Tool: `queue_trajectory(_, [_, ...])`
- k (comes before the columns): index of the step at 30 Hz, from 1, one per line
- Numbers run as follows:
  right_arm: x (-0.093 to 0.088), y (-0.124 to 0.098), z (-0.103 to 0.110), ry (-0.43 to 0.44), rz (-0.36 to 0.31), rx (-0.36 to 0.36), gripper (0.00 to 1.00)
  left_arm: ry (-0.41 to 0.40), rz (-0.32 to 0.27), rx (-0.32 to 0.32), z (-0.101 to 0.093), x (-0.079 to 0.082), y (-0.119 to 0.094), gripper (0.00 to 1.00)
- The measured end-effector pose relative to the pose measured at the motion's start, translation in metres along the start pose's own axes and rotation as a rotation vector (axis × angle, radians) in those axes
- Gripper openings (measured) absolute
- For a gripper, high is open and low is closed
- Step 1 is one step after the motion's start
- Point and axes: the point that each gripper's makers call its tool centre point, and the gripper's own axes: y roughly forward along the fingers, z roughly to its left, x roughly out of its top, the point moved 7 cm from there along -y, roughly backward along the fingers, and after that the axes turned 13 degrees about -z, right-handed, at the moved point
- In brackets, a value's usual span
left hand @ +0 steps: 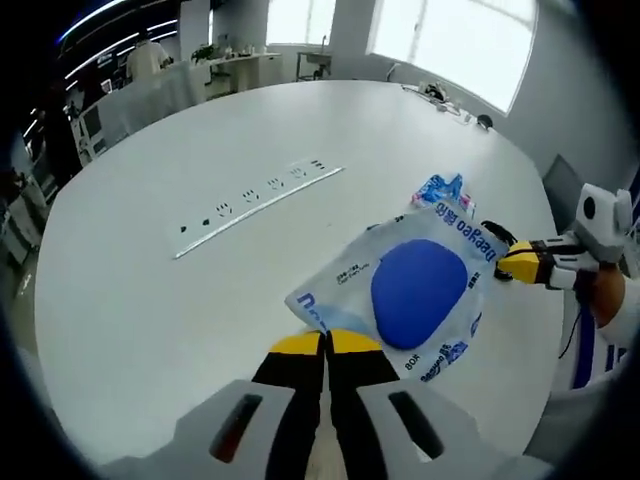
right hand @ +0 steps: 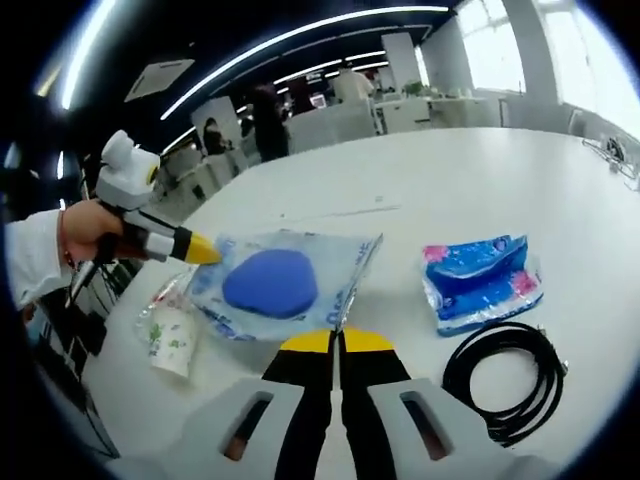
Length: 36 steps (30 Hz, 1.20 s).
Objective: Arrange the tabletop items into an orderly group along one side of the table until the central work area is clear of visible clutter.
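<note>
A clear plastic bag (left hand: 405,290) with blue print holds a round blue pad (left hand: 420,290). In the left gripper view my left gripper (left hand: 325,342) is shut on the bag's near edge, and my right gripper (left hand: 503,262) comes in from the right, pinching the far edge. In the right gripper view the bag (right hand: 285,280) stretches between my right gripper (right hand: 338,340), shut on one corner, and my left gripper (right hand: 203,252), held by a hand at the left. A blue tissue pack (right hand: 480,282) lies to the right of the bag, also seen just beyond the bag (left hand: 443,190).
A coiled black cable (right hand: 505,375) lies near the tissue pack. A wrapped paper cup (right hand: 172,342) stands by the table's edge, left of the bag. A long socket strip (left hand: 260,197) is set into the white round table (left hand: 130,300). Office desks and people are beyond.
</note>
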Motion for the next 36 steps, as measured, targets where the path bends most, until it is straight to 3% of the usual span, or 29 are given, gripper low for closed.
queue_trajectory(12, [0.007,0.016,-0.02,-0.134,0.031,0.009,0.0,-0.03,-0.034,0.006,-0.007,0.003,0.008,0.0])
queue_trajectory(36, [-0.021,0.04,-0.042,-0.128,0.094,-0.027,0.0,-0.075,-0.005,0.004,-0.002,-0.016,0.043,0.0])
